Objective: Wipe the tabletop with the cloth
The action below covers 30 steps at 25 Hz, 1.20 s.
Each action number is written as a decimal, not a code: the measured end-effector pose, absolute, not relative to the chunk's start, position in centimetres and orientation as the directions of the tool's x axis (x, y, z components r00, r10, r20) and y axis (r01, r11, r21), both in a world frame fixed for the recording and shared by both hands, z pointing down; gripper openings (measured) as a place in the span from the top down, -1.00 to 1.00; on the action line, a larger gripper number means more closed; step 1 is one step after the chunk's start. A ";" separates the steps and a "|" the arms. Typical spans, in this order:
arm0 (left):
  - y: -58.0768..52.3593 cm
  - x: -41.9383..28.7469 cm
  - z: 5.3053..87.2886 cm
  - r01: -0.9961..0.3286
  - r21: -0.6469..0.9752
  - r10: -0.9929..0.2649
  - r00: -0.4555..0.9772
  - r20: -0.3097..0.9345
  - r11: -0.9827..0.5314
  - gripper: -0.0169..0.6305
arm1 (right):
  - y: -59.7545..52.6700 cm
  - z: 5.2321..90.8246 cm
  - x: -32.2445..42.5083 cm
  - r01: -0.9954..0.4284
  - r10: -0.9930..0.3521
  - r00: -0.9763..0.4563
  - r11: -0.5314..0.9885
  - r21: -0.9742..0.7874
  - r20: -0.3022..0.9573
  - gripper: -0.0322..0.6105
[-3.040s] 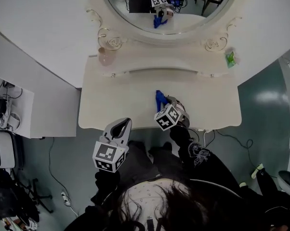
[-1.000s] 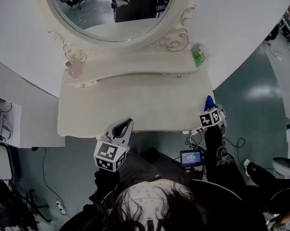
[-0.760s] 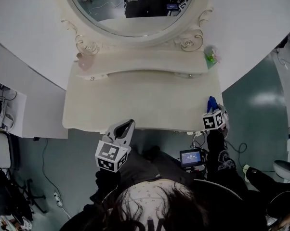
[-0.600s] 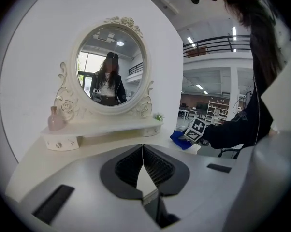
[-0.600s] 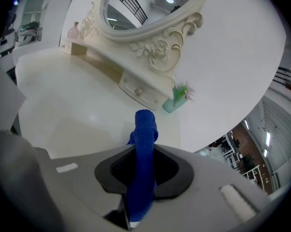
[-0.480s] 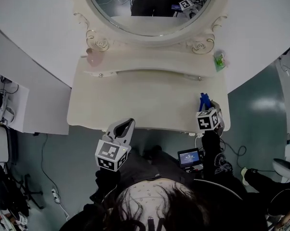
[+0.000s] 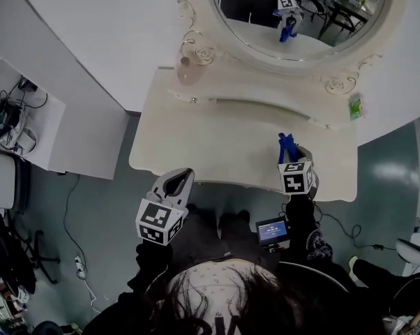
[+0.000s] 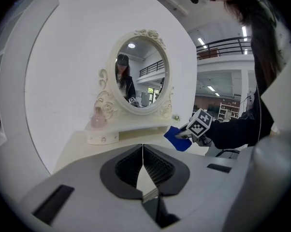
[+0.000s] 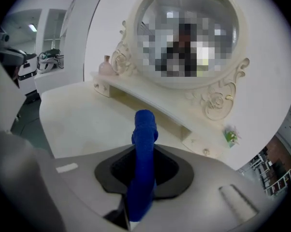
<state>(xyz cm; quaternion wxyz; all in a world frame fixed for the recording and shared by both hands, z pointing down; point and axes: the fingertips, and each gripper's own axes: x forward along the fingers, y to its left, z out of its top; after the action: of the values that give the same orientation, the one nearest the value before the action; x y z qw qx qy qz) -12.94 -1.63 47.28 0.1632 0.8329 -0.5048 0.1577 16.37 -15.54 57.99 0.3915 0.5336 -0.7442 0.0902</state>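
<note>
The cream tabletop (image 7: pixel 224 142) of a dressing table fills the middle of the head view. My right gripper (image 7: pixel 288 151) is shut on a blue cloth (image 7: pixel 285 145), held over the table's right front part; the cloth (image 9: pixel 143 153) stands up between the jaws, and I cannot tell if it touches the table. The same cloth (image 8: pixel 178 138) shows from the left gripper view. My left gripper (image 7: pixel 176 184) hangs below the table's front edge, shut with nothing between its jaws (image 8: pixel 143 164).
An oval mirror (image 7: pixel 294 12) with a carved frame stands behind a raised shelf (image 7: pixel 266 93). A pink bottle (image 7: pixel 185 72) sits at the shelf's left end, a small green item (image 7: pixel 354 107) at its right. A white side unit (image 7: pixel 70 128) stands left. A small screen (image 7: pixel 271 230) lies on the floor.
My right gripper with the cloth has moved from the table's right edge leftward and inward over the tabletop. The head view has swung. The left gripper has kept its place.
</note>
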 end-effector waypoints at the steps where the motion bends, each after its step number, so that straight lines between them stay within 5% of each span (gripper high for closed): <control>1: -1.4 -14.3 47.3 -0.894 0.112 -0.791 0.437 0.429 -0.434 0.94 | -15.4 57.8 14.5 -0.860 -0.722 -0.140 0.428 0.279 0.677 0.68; 16: 1.5 -29.1 46.9 -0.902 0.094 -0.801 0.420 0.427 -0.422 0.94 | -11.1 57.0 -13.4 -0.776 -0.654 -0.387 0.612 0.153 0.650 0.67; 30: 4.1 -36.7 46.3 -0.940 0.087 -0.849 0.337 0.408 -0.331 0.94 | -4.6 60.0 -34.1 -0.491 -0.429 -0.583 0.862 0.121 0.690 0.67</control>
<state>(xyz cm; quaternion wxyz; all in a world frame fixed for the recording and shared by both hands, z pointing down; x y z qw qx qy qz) -36.67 4.07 46.30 0.1554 0.8026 -0.5570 0.1461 -34.14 -4.64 59.99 0.3761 0.2590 -0.8887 0.0413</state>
